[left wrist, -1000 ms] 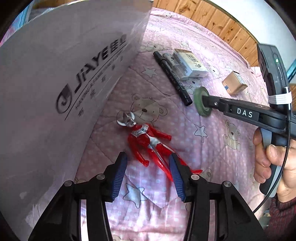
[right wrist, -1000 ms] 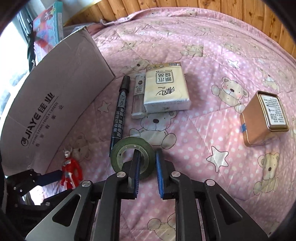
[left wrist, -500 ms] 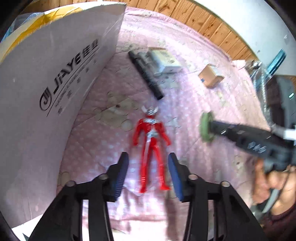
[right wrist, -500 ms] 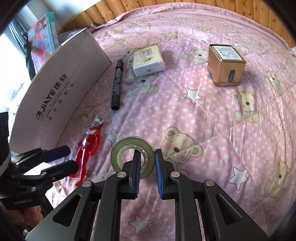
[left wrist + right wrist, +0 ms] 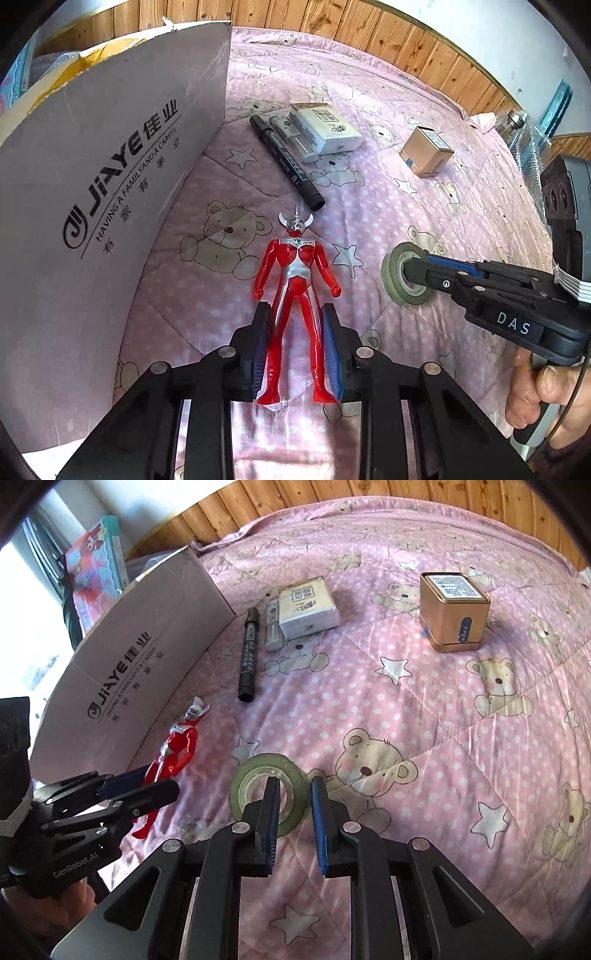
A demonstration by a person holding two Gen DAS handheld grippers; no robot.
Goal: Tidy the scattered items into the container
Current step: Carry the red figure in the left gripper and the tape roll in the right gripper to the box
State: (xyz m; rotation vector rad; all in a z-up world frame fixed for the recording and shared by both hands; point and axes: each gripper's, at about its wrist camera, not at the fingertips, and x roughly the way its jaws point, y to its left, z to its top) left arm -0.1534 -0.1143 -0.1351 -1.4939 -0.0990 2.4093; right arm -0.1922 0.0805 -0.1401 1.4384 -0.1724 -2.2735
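Two grippers, two pickups going at once on the pink quilt (image 5: 424, 709). Nearest the left gripper (image 5: 295, 343): its jaws are spread either side of the red figure's (image 5: 295, 288) legs, with a sliver of gap on each side, so nothing is clamped. The figure lies flat on its back, head pointing away. I'd close on the thighs rather than the shins, since the plastic looks slick and the legs taper.

Over on the right, the right gripper (image 5: 294, 812) has one finger inside the tape (image 5: 269, 797) roll's hole and the other outside the wall. From its own camera the jaws look a bit apart, so I'd call it open around the wall, not pinching yet. Squeeze square on so the roll doesn't twist out.

Further back sit the marker (image 5: 286, 162), a small tube beside it, and the white pack (image 5: 327, 127), all touching or nearly so. The gold tin (image 5: 455, 611) sits well apart. The box (image 5: 110, 177) stands at left, right next to the figure, so the lift just needs to clear its wall.
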